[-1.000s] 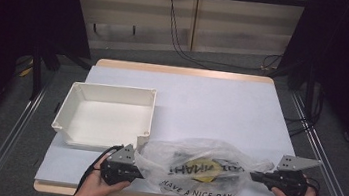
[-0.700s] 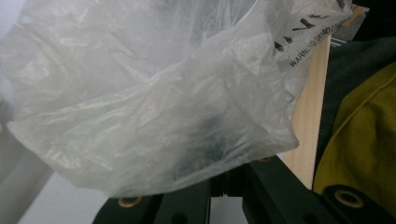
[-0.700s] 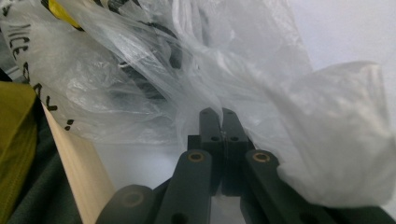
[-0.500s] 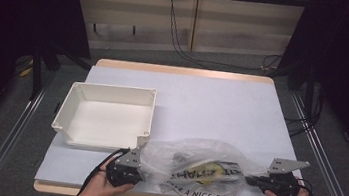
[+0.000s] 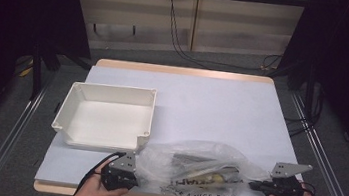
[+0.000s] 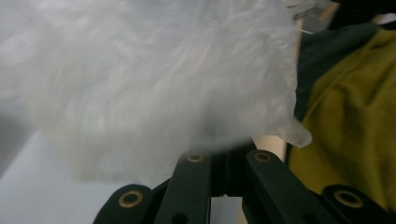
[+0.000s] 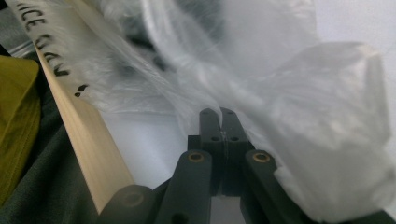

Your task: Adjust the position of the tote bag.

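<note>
A pale surface (image 5: 211, 107) stood in a dim room with dark curtains at both sides. Near its 6 o'clock edge lay a clear plastic bag (image 5: 199, 169) with black lettering and some long items inside. The left gripper (image 5: 125, 172) was clenched on the bag's 9 o'clock end, its plastic bunched over the jaws in the left gripper view. The right gripper (image 5: 255, 185) was clamped on the 3 o'clock end, jaws pressed together with film between them. A white tray (image 5: 67, 110) sat just beside the bag, toward 10 o'clock.
</note>
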`<state>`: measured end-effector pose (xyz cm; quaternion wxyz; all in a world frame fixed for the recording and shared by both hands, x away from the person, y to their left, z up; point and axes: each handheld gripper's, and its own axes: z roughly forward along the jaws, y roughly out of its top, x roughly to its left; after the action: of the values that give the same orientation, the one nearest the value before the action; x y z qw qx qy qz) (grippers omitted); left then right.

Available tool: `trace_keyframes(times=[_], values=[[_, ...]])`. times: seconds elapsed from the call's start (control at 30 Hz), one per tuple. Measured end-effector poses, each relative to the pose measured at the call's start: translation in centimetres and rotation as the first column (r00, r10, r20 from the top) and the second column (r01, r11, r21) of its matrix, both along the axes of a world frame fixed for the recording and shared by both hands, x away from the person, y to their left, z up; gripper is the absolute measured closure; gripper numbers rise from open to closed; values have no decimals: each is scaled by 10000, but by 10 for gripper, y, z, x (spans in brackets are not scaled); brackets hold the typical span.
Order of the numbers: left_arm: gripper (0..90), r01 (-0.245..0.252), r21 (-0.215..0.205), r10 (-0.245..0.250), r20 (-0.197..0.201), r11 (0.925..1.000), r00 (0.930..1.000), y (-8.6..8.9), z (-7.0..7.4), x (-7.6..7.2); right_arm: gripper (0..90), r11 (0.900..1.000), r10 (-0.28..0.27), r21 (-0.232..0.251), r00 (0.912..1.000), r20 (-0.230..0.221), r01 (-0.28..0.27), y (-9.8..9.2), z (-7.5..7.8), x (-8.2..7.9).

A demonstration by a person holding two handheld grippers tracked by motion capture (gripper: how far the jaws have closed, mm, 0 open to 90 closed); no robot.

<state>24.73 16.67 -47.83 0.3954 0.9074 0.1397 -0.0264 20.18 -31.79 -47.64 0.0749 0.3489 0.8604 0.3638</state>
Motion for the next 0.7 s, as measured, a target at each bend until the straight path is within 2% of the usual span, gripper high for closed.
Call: trace_keyframes(times=[0.03, 0.07, 0.13, 0.23, 0.27, 0.3, 0.33, 0.37, 0.4, 0.43, 0.47, 0.5, 0.57, 0.6, 0.7], values=[[900, 0, 0, 0, 0, 10000, 10000, 0, 0, 0, 900, 10000, 0, 0, 10000, 0, 0, 0, 0, 0], [900, 7, 246, -9, 59, 9997, 10000, 0, 2, 2, 900, 10000, 18, 73, 10000, -6, -18, -1, -1, 1], [900, 30, 147, -31, 42, 9999, 10000, 0, 1, 3, 900, 9998, 32, -202, 10000, 84, -30, 2, 1, 0], [896, 16, 122, -16, 22, 9999, 10000, 1, 1, 3, 900, 9997, -57, -253, 9999, 83, 60, 4, 1, -1], [874, -12, -129, 11, -50, 9999, 10000, 0, -1, 2, 900, 9996, -158, -250, 9998, 131, 161, 4, 1, -1], [826, -12, -129, 11, -50, 9999, 10000, 0, -1, 2, 900, 9996, -158, -250, 9998, 131, 161, 4, 1, -1], [826, -84, -79, 83, -39, 9999, 10000, 0, 1, 1, 866, 9997, -195, -174, 9997, 124, 197, 3, 2, -2], [781, -185, -100, 185, 73, 9998, 9998, 0, 3, 0, 804, 9997, -247, 26, 9995, 194, 247, 2, 2, -1], [704, -162, -229, 166, 176, 9996, 9997, -1, 7, -4, 738, 9978, -242, 631, 9991, 352, 219, -1, 8, -3], [679, -162, -229, 166, 176, 9996, 9997, -1, 7, -4, 738, 9978, -242, 631, 9991, 352, 219, -1, 8, -3], [649, -257, -465, 268, 219, 9986, 9994, 1, 12, -7, 697, 9938, -254, 1099, 9983, 519, 196, -3, 15, -6], [608, -257, -465, 268, 219, 9986, 9994, 1, 12, -7, 697, 9938, -254, 1099, 9983, 519, 196, -3, 15, -6], [589, -357, -786, 371, 170, 9963, 9992, 3, 17, -10, 651, 9913, -238, 1306, 9975, 669, 149, -2, 20, -9], [547, -492, -879, 519, 290, 9949, 9982, 6, 22, -13, 638, 9900, -179, 1410, 9967, 789, 66, -1, 24, -12], [507, -700, -1063, 741, 350, 9919, 9966, 11, 28, -16, 618, 9879, -226, 1551, 9957, 900, 84, 0, 29, -13]])
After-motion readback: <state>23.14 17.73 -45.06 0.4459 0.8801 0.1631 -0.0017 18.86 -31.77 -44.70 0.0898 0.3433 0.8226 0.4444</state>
